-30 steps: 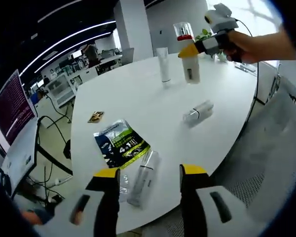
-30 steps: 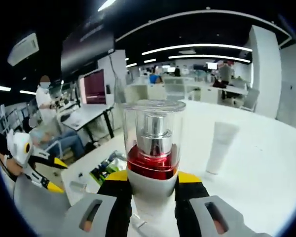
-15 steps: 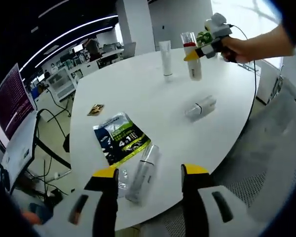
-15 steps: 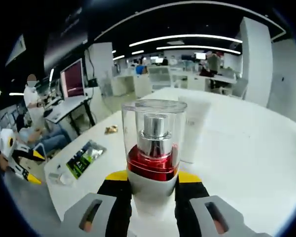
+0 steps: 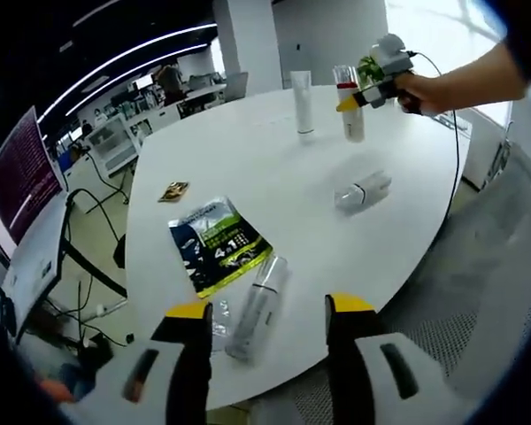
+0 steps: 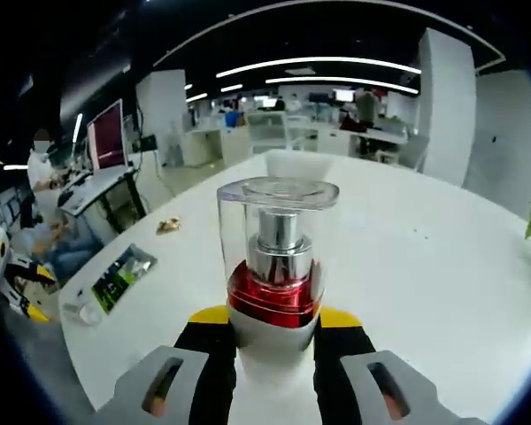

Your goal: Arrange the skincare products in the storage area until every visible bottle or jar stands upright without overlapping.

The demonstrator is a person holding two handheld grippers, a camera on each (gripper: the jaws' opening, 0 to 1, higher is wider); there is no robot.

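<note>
Right gripper [image 6: 273,341] clamped on a pump bottle [image 6: 276,257], yellow-tipped jaws pressed against both sides of its white body. Held the bottle upright over the white table [image 6: 425,266]: clear cap on top, silver pump inside it, red collar beneath. Seen from the left gripper view as the same right gripper [image 5: 365,91] at the far side of the table [image 5: 248,168], carried by a hand [image 5: 413,88] on an outstretched arm coming in from the right, the bottle [image 5: 348,103] standing vertical with its base at or just above the tabletop; contact could not be told. Stood just beside it, upright, a white tube [image 5: 303,104].

Left gripper [image 5: 268,320] held low at the near table edge, jaws spread wide apart with nothing between them. Pointed across the table toward a clear bottle [image 5: 257,308] lying on its side near the edge, just beyond the jaws. Lay touching or just beside it a flat green and dark sachet [image 5: 217,256]. Lay farther on, well apart, another bottle [image 5: 362,190] on its side in mid-table, and a small gold packet [image 5: 173,190] toward the left edge.

Showed in the right gripper view the left gripper [image 6: 18,288] small at the left, and the sachet [image 6: 119,276] on the table's near-left part.
</note>
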